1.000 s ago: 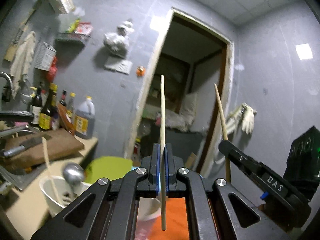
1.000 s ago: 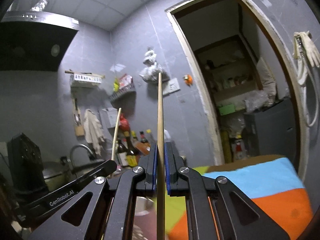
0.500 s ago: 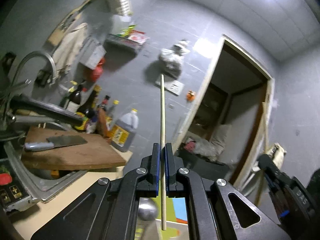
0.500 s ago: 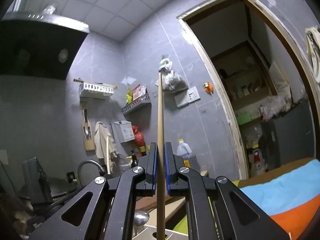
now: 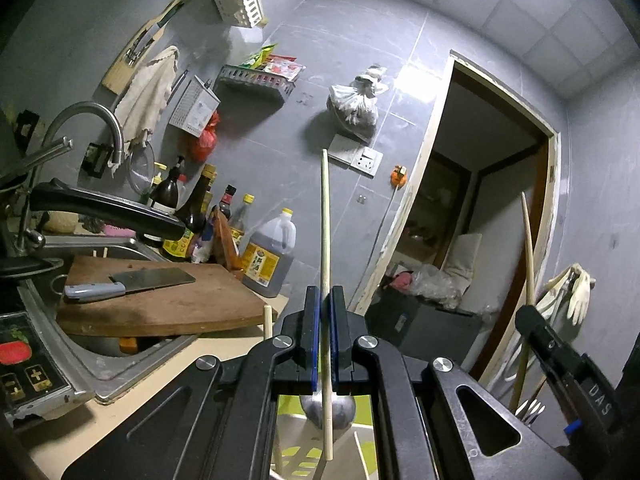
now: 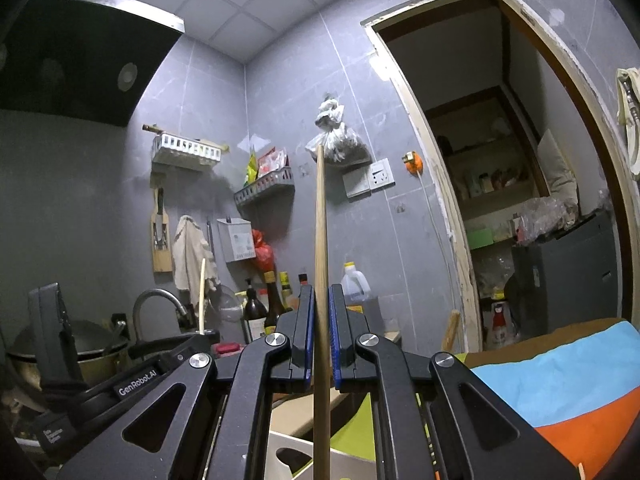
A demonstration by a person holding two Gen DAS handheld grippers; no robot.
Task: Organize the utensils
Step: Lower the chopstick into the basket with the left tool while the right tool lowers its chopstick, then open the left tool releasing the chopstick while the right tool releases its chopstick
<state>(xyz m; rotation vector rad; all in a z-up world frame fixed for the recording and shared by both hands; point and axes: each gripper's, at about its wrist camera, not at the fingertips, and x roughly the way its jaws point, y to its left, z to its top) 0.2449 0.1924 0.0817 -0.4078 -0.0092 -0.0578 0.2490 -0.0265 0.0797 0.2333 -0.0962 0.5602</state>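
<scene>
Each gripper pinches one chopstick, standing straight up: left gripper (image 5: 325, 336) holds the pale stick (image 5: 325, 240), right gripper (image 6: 321, 336) the brown stick (image 6: 320, 240). A white holder (image 6: 304, 456) sits just below the fingers, so both sticks look set to go down.

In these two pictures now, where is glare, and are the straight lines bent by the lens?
Left wrist view: glare on the wall tiles beside the door frame, which bows; the chopstick stays sharp. Right wrist view: a lamp glare patch on the wall; the door frame curves strongly.
</scene>
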